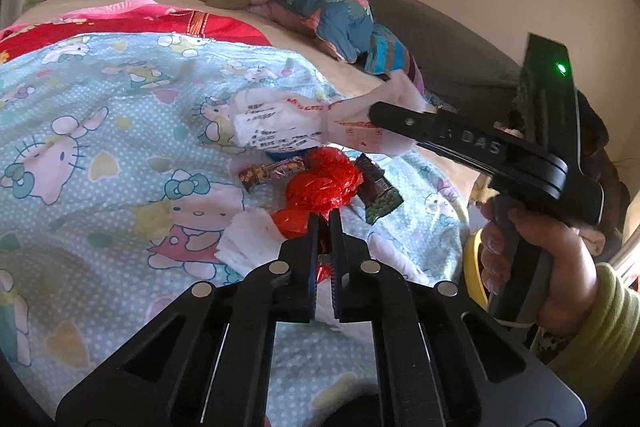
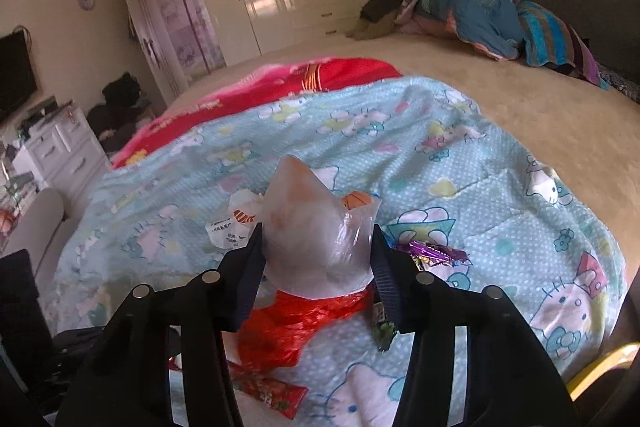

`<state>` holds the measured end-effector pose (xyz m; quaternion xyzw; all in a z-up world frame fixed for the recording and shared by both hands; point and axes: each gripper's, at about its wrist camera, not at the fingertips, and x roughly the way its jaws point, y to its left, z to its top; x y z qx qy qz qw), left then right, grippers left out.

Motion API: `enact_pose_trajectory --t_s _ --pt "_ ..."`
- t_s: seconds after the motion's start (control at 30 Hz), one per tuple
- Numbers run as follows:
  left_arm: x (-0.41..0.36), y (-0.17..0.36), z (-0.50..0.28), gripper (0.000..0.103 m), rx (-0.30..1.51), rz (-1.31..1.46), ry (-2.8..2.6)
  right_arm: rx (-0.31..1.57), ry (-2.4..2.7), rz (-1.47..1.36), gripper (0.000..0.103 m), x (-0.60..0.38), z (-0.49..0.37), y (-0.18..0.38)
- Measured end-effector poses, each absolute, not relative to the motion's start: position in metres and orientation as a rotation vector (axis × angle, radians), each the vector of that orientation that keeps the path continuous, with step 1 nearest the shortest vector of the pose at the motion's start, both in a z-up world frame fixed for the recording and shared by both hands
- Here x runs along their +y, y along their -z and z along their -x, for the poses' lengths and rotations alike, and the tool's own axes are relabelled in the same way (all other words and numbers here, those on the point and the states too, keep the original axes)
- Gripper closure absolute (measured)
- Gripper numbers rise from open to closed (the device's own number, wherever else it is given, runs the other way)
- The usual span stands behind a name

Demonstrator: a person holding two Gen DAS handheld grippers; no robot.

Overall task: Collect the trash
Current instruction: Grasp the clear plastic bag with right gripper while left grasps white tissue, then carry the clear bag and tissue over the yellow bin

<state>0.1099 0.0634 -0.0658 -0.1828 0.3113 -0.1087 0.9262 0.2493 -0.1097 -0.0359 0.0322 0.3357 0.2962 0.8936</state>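
Left gripper point(image 1: 325, 217) pinched on red plastic bag point(image 1: 320, 187) at its tips. Right gripper point(image 2: 318, 247) clamps white plastic bag point(image 2: 316, 247) between its fingers. Lift slowly; grips look marginal.

Crinkled glossy red plastic bag point(image 1: 320, 183) lies on a matt printed cloth quilt point(image 1: 100, 131) beside soft white tissue paper point(image 1: 248, 241).

left gripper point(image 1: 329, 217) — our jaws nearly closed, pinching red plastic | right gripper point(image 2: 318, 233) — jaws apart, gripping a clear bag | right hand point(image 1: 536, 263) wrapped round its handle
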Motion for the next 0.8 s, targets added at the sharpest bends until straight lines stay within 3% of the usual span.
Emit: enact_pose_trajectory --t_s 0.8 --pt "0.062 0.006 -0.086 0.101 0.493 0.362 0.258 0.578 -0.528 -0.21 0.055 -0.185 -0.175 -0.007"
